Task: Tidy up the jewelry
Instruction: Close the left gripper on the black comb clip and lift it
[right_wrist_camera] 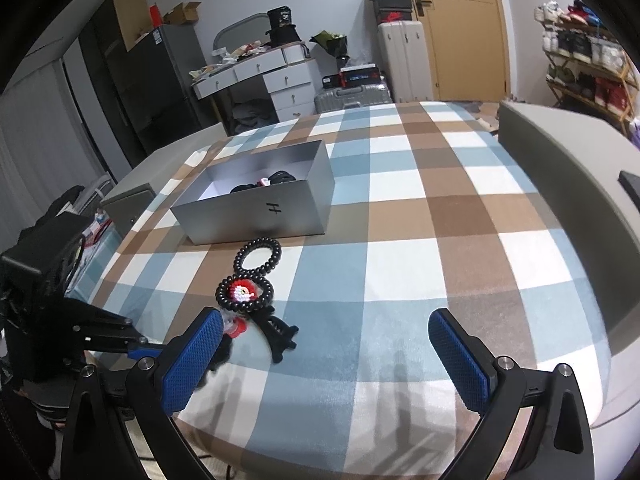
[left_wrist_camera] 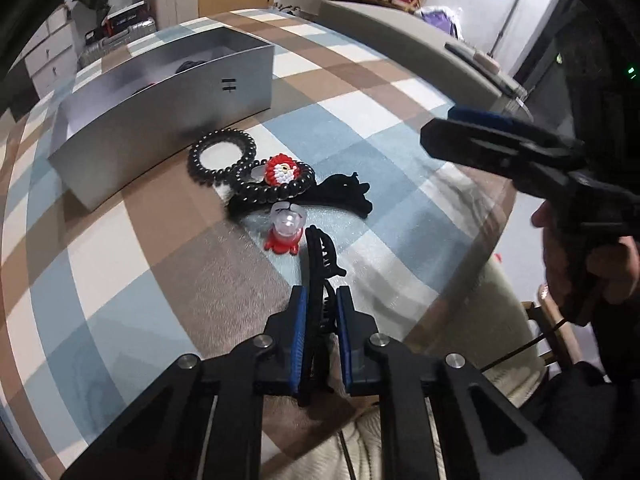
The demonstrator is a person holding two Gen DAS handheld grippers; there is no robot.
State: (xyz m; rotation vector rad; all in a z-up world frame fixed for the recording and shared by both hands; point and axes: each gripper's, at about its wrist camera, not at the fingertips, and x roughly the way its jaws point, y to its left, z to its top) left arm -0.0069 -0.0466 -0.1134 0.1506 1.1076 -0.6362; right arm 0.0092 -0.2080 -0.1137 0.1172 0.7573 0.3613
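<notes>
My left gripper [left_wrist_camera: 322, 300] is shut on a black claw hair clip [left_wrist_camera: 320, 264], held just above the checked cloth. Ahead lie two black spiral hair ties [left_wrist_camera: 222, 157], one ringing a red and white beaded Santa charm [left_wrist_camera: 282, 171], a black hair clip [left_wrist_camera: 348, 196] and a clear and red charm [left_wrist_camera: 285, 228]. A silver open box [left_wrist_camera: 160, 120] stands behind them with some dark items inside [right_wrist_camera: 264, 182]. My right gripper [right_wrist_camera: 326, 344] is open and empty, hovering over the cloth right of the pile [right_wrist_camera: 256, 292].
The table carries a blue, brown and white checked cloth [right_wrist_camera: 400, 240]. A grey raised ledge [right_wrist_camera: 568, 160] runs along the right. The left gripper's body [right_wrist_camera: 60, 320] sits at the table's left front edge. Drawers, suitcases and a shoe rack stand beyond.
</notes>
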